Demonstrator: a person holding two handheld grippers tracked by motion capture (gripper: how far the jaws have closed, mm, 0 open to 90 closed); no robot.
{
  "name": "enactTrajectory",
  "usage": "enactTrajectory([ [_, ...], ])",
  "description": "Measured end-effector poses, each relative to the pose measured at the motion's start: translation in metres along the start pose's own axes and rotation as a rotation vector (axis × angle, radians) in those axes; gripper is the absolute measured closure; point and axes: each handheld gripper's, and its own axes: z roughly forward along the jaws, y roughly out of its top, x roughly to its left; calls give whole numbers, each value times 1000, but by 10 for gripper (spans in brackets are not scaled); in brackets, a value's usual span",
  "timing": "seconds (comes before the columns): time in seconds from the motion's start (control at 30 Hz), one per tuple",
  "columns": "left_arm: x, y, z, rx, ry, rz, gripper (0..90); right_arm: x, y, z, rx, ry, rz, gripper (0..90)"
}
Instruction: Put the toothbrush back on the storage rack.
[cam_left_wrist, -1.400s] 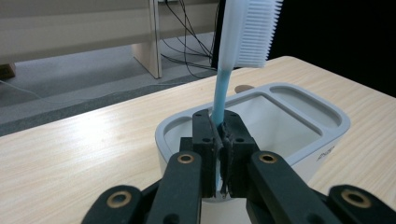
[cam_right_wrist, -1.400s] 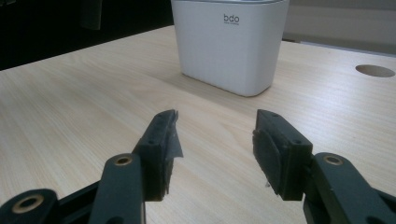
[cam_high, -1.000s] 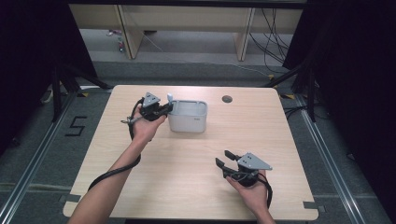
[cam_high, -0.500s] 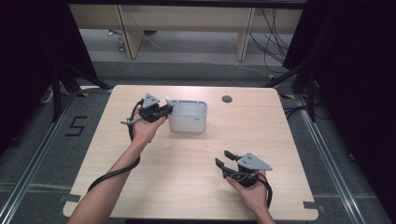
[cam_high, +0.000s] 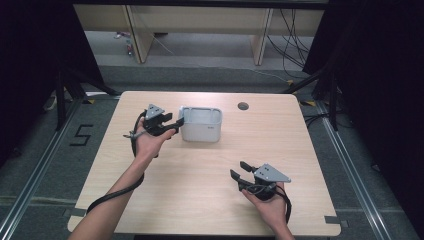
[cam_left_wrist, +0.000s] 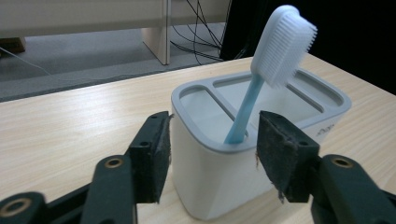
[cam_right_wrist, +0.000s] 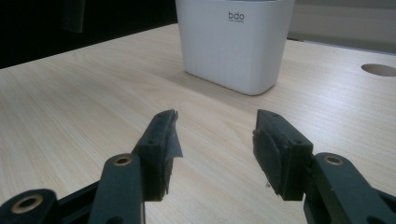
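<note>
Left gripper view: toothbrush (cam_left_wrist: 275, 65) stands head-up in the near compartment of the white holder (cam_left_wrist: 219, 186), leaning away, just ahead of the left tongs (cam_left_wrist: 210, 140). Jaws have just been opening; they now stand wide either side of the holder's near corner, pads clear of the handle, nothing gripped. Judgement: release is done. To finish well, back the tongs straight out and level, without brushing the holder's wall or tipping the brush. Right tongs (cam_high: 241, 171) rest wide open and empty on the bench (cam_high: 310, 150), well apart from the holder.
</note>
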Motion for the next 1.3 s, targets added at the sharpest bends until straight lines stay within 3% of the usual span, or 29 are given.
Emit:
enactTrajectory([
  [0.03, -1, -1, -2, -2, -3, -2, 405, -3, 0, 1, -19, -1, -46, 495],
  [0.1, -1, -2, -6, 1, 2, 12, 388, -4, 0, 3, -30, 1, -54, 494],
  [0.13, -2, -2, -7, -2, -2, 9, 381, -2, -1, 3, -18, 15, -27, 494],
  [0.23, -3, -3, -12, -2, -3, 20, 366, -3, 0, 3, -22, 5, -40, 494],
  [0.3, -3, -4, -16, -4, -6, 25, 360, -1, 0, 1, -10, 0, -15, 493],
  [0.37, -4, -6, -21, -4, -8, 29, 357, -4, 1, 1, -15, -6, -51, 493],
  [0.5, -5, -10, -33, -2, -9, 34, 355, -2, -1, 1, -13, 9, 0, 492],
  [0.67, -5, -20, -47, -4, -20, 38, 355, -3, 0, 0, -11, -2, -16, 492],
  [0.8, -6, -33, -56, -9, -36, 41, 352, -4, 0, 1, -13, -7, -23, 491],
  [0.87, -7, -40, -60, -13, -38, 40, 352, -3, -1, 1, -13, 3, -5, 488],
  [1.0, -11, -57, -68, -11, -45, 47, 351, -4, 0, 0, 3, -2, -25, 487],
  [1.07, -13, -66, -73, 1, -26, 29, 352, -4, -1, 2, -14, 2, -23, 487],
  [1.13, -12, -75, -75, -9, -31, 63, 352, -4, -1, 2, -18, 8, -18, 486],
  [1.2, -12, -85, -76, -20, -40, 41, 351, -4, -1, 2, -7, 10, -21, 486],
  [1.3, -12, -98, -79, -33, -34, 46, 348, -4, -1, 2, -7, 8, -14, 487],
])
